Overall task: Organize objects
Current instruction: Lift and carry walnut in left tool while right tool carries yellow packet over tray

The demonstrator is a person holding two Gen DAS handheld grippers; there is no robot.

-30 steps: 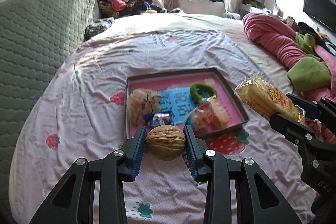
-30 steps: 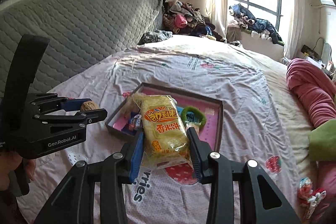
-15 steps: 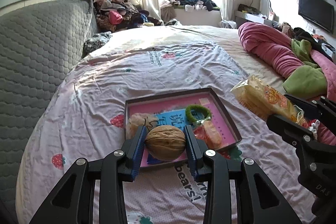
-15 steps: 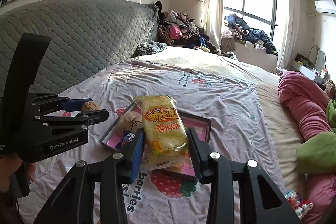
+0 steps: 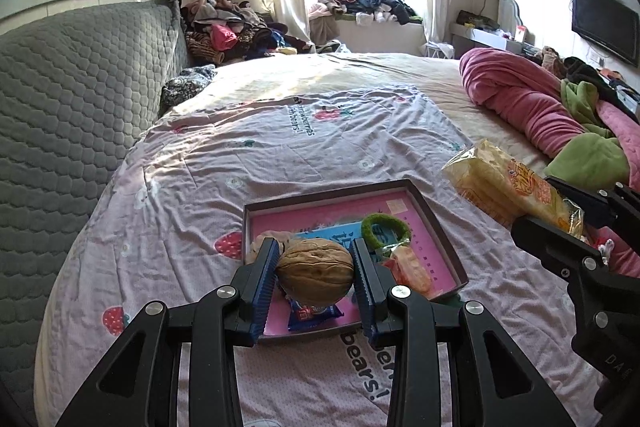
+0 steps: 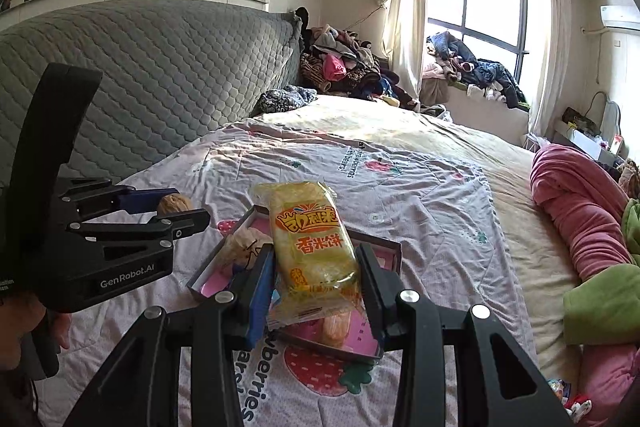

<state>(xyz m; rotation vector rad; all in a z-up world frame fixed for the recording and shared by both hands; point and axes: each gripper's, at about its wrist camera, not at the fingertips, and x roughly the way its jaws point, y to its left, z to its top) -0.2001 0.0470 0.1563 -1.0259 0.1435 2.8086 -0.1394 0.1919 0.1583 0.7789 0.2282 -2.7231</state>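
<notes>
Both tongs clamped | left tongs [image 5: 315, 269]: walnut [image 5: 316, 270] | right tongs [image 6: 316, 281]: cracker packet [image 6: 312, 247] | above tray [image 5: 434, 215] rim

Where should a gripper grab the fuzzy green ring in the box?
Probably on the green ring's far arc, coming straight down from above. It lies flat in the pink tray, so one finger can drop through its hole and one outside; its near side touches a clear snack wrapper.

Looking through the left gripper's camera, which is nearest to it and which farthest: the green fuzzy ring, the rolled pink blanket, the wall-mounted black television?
1. Green fuzzy ring: in the shallow pink-lined tray, just ahead of the left gripper.
2. Rolled pink blanket: right, farther up the bed.
3. Wall-mounted black television: far right wall.
</notes>
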